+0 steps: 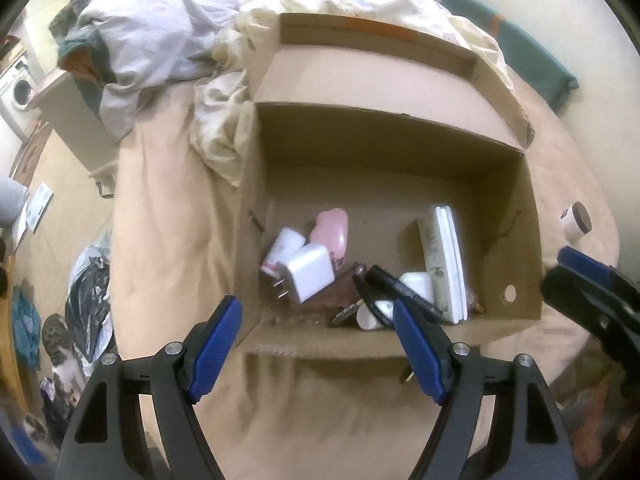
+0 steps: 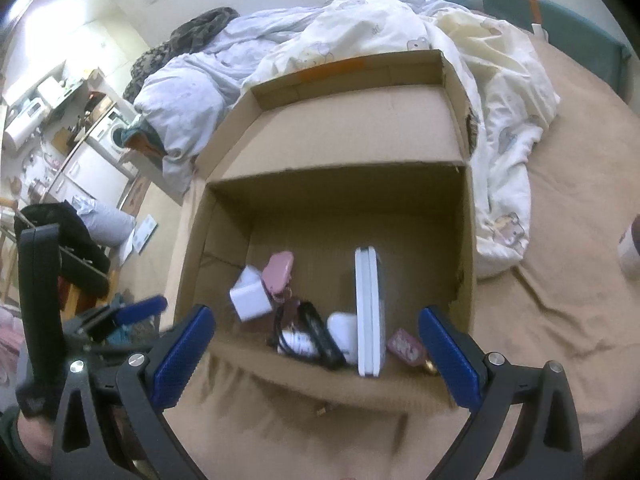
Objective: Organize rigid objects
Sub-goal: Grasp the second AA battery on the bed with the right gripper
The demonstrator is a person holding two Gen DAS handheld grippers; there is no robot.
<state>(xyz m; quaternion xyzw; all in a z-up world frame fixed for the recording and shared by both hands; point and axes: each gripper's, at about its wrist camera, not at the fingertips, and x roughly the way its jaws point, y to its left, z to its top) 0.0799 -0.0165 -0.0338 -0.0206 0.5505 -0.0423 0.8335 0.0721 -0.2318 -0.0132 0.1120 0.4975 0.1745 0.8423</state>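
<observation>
The left gripper [image 1: 318, 322] is released, nothing between its jaws; the right gripper [image 2: 316, 334] also stands wide and empty. Both hang over the near edge of the cardboard box [image 1: 400, 136] on the bed. Inside, from left: a white charger [image 1: 306, 274], a pink case [image 1: 330, 230], a black pen [image 1: 400, 286], an upright white flat case [image 1: 450, 264]. All look light, stiff and rather smooth; I would take the charger by its flat sides.
</observation>
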